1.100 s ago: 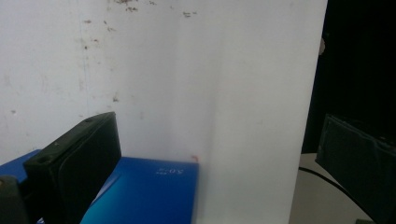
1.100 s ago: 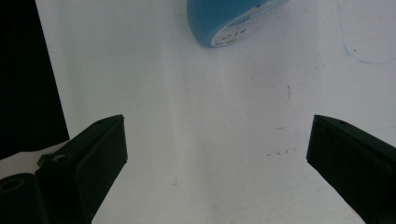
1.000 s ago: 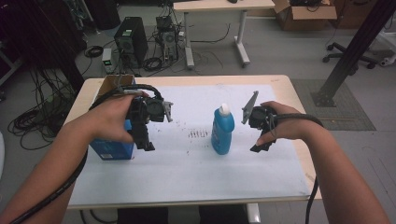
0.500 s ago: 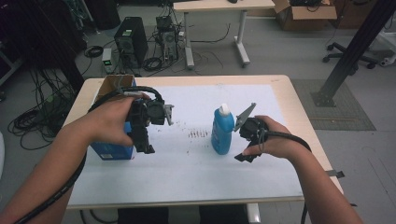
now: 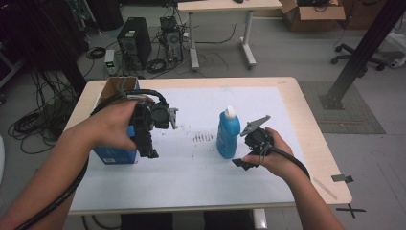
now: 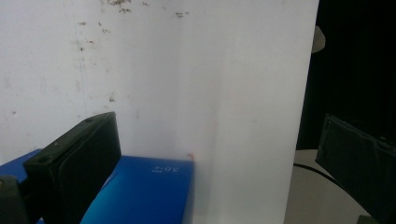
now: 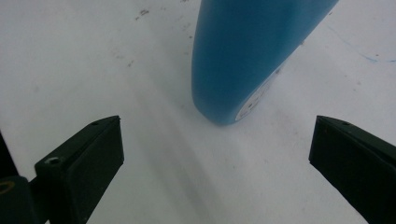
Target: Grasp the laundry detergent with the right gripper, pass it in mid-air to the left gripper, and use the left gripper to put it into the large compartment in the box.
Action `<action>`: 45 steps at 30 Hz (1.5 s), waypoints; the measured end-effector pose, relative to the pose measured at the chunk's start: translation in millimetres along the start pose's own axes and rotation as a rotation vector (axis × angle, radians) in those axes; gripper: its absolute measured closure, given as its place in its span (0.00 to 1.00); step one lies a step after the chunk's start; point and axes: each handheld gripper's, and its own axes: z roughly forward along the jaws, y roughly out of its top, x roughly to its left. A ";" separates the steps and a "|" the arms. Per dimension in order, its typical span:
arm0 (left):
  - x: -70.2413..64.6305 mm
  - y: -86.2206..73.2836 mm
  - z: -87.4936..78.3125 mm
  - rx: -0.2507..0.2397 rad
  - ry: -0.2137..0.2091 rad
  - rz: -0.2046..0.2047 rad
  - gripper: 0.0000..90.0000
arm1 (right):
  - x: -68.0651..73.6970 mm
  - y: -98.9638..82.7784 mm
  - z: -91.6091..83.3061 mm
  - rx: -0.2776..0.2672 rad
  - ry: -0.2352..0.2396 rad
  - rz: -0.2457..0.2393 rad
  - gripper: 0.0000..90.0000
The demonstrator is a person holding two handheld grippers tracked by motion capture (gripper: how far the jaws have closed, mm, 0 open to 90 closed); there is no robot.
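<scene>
The right gripper (image 5: 244,162), a black two-jaw hand-held tool, sits low over the white sheet (image 5: 191,165) with its jaws spread wide and nothing between them; in the right gripper view the opening (image 7: 215,154) frames bare sheet, with the blue plastic bottle with a white nozzle cap (image 7: 247,51) directly ahead and just beyond the jaw tips, not yet between them. The wide spread and the low, level attitude suggest an approach to take the bottle about its lower body, where the wall is broad and the grip least likely to tip it. From the high view the bottle (image 5: 228,134) stands upright just to the left of that gripper, apart from it. The left gripper (image 5: 149,143), also black, is held above the near corner of the blue cardboard box (image 5: 115,154); its jaws stand wide apart and empty, one over the box top (image 6: 144,193), the other off past the sheet's edge. It appears parked rather than working, clear of the bottle. Farther on lie small dark marks (image 5: 203,137) on the sheet, then the pale wooden table (image 5: 306,120).
</scene>
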 end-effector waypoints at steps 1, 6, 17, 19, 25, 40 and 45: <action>0.0 0.4 0.3 0.000 0.001 -0.001 0.00 | 0.4 -0.6 0.4 -0.014 -0.004 0.010 0.03; 0.3 1.7 0.4 0.002 0.002 -0.003 0.00 | 4.4 -4.2 2.0 -0.096 -0.027 0.055 0.03; 0.0 5.7 1.2 0.002 0.005 0.007 0.00 | 12.7 -11.8 11.6 -0.241 -0.081 0.143 0.02; 0.1 6.5 1.3 0.001 0.006 0.006 0.00 | 14.5 -11.5 15.3 -0.251 -0.087 0.156 0.02; -0.2 8.1 1.1 -0.001 0.009 0.014 0.00 | 20.2 -8.3 23.3 -0.293 -0.121 0.179 0.02; 1.0 6.7 4.3 -0.003 0.001 0.014 0.00 | 27.8 -8.5 38.2 -0.405 -0.286 0.329 0.01; 1.6 6.7 4.9 -0.011 0.000 0.016 0.00 | 35.3 -7.2 46.8 -0.439 -0.329 0.368 0.01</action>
